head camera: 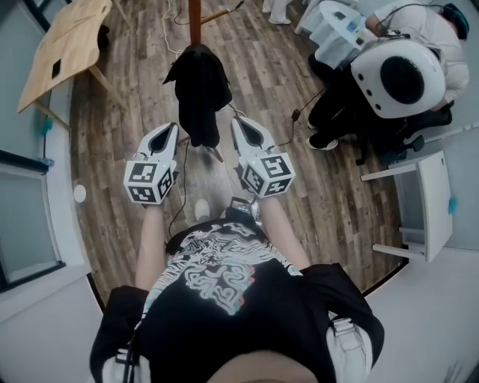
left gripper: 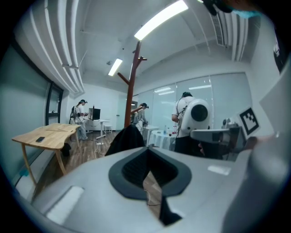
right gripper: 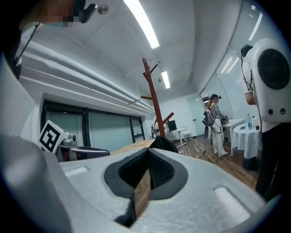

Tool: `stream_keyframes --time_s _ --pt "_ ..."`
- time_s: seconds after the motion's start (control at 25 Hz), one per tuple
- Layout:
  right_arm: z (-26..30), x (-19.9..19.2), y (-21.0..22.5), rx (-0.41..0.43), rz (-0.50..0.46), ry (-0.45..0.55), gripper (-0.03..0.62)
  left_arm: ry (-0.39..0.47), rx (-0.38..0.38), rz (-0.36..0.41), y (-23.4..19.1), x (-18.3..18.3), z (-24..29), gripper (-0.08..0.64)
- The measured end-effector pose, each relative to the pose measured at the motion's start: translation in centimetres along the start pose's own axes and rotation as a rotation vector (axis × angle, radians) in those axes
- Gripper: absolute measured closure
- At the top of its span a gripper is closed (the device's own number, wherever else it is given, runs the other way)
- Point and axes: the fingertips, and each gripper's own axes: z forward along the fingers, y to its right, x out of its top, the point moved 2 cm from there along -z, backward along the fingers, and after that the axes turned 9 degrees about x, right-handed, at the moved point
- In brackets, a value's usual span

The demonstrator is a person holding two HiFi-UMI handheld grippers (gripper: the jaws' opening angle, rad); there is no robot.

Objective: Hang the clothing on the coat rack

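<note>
A black garment point(head camera: 198, 93) hangs from the reddish-brown coat rack point(head camera: 194, 19) and drapes down toward the wood floor. My left gripper point(head camera: 173, 129) is just left of the garment's lower edge, and my right gripper point(head camera: 237, 122) is just right of it. Both are apart from the cloth, shut, with nothing between their jaws. In the left gripper view the shut left gripper point(left gripper: 146, 148) points at the garment point(left gripper: 127, 139) and the branched rack point(left gripper: 132, 82). In the right gripper view the shut right gripper point(right gripper: 148, 153) faces the garment point(right gripper: 164, 144) under the rack point(right gripper: 152, 95).
A light wooden table point(head camera: 67, 37) stands at the far left. A seated person with a white round pack point(head camera: 400, 71) is at the far right, near a white desk point(head camera: 426, 202). Cables point(head camera: 299, 112) trail across the floor. More people and tables stand deeper in the room.
</note>
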Motion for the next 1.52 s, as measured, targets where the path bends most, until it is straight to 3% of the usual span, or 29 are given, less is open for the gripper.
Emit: stream_keyframes --time_s 0.32,0.96,1.52 --pt "-1.7 -0.1 0.1 -0.001 0.007 0.005 0.592 0.024 0.086 0.023 0.3 0.2 -0.7 0.571" --pt "-2.2 0.1 0.8 0.010 -0.013 0.010 0.594 0.036 0.107 0.036 0.7 0.8 -0.3 0.571" --pt "-3.1 0.1 4.0 -0.043 -0.008 0.018 0.594 0.024 0.099 0.042 1.3 0.0 1.3 0.571"
